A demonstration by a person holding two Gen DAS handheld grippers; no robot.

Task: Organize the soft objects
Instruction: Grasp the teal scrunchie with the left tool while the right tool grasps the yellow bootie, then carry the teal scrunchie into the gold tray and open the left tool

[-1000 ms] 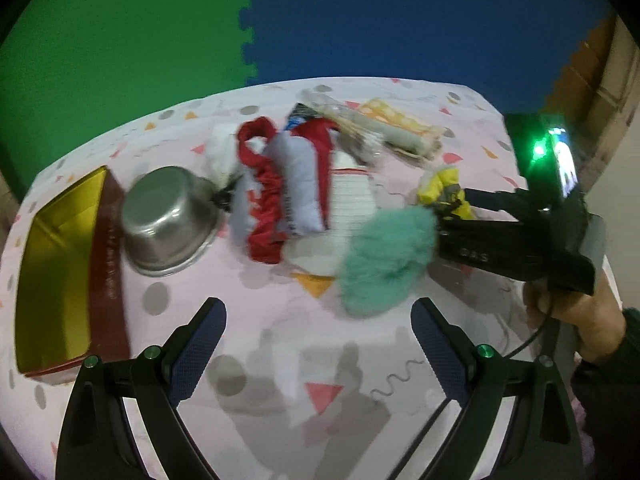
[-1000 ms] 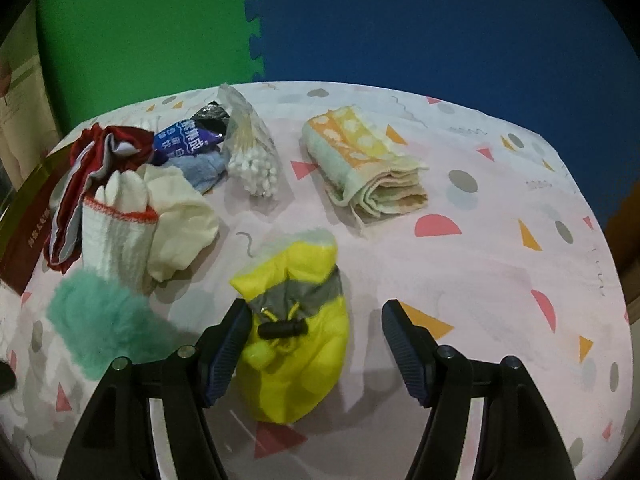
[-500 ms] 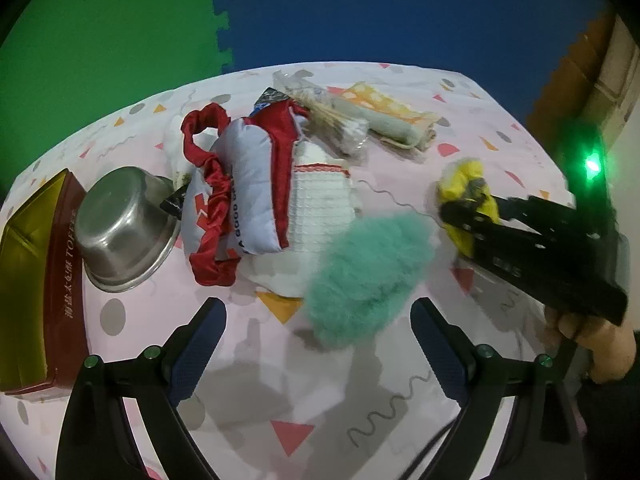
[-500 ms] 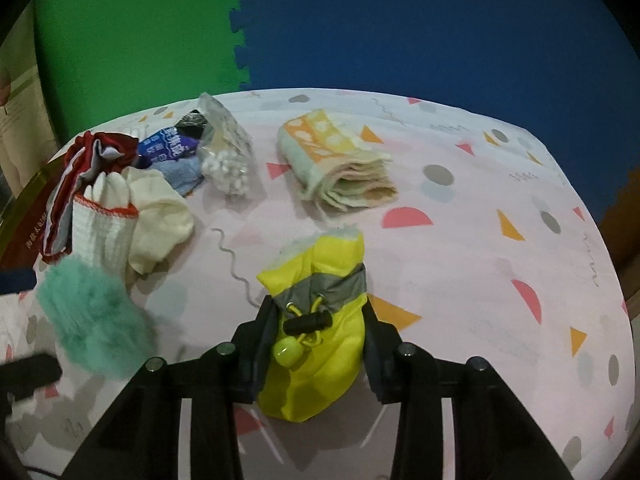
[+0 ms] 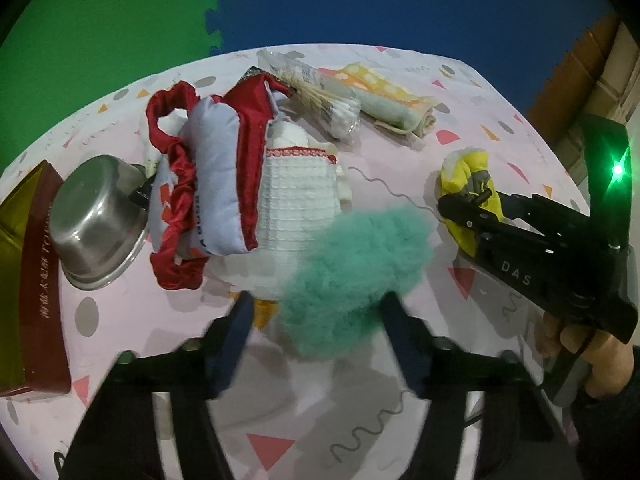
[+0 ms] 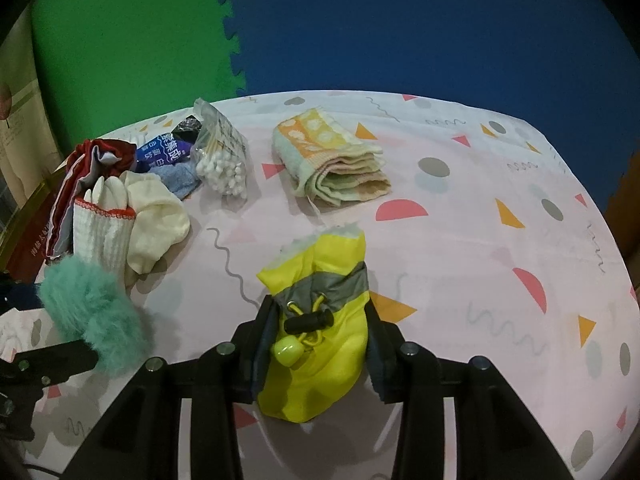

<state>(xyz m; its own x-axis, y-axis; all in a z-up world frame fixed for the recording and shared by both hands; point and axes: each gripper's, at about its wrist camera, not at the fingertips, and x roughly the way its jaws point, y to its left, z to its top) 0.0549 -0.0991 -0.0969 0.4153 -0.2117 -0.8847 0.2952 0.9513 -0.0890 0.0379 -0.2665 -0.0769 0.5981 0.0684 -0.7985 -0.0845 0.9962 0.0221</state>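
Note:
A teal fluffy soft thing (image 5: 352, 256) lies on the pink patterned tablecloth (image 6: 480, 240). My left gripper (image 5: 318, 320) straddles its near end and its jaws are closing. The right pad touches the fluff, and the left pad still stands a little off it. My right gripper (image 6: 320, 344) has a yellow drawstring pouch (image 6: 320, 280) between its pads. Its jaws ease open slightly but still press on both of the pouch's sides. In the left wrist view the pouch (image 5: 464, 168) shows at the right, with a hand holding that gripper.
A steel pot (image 5: 96, 224) and a red-and-gold box (image 5: 36, 280) stand at the left. A red-and-white cloth bag (image 5: 216, 176), a white knitted glove (image 5: 296, 200) and a cream sock (image 6: 156, 216) form a pile. A cotton swab bag (image 6: 220, 160) and a folded towel (image 6: 336, 164) lie behind.
My left gripper came down and forward over the teal fluff, and its jaws narrowed around it. My right gripper went from wide open to shut on the yellow pouch.

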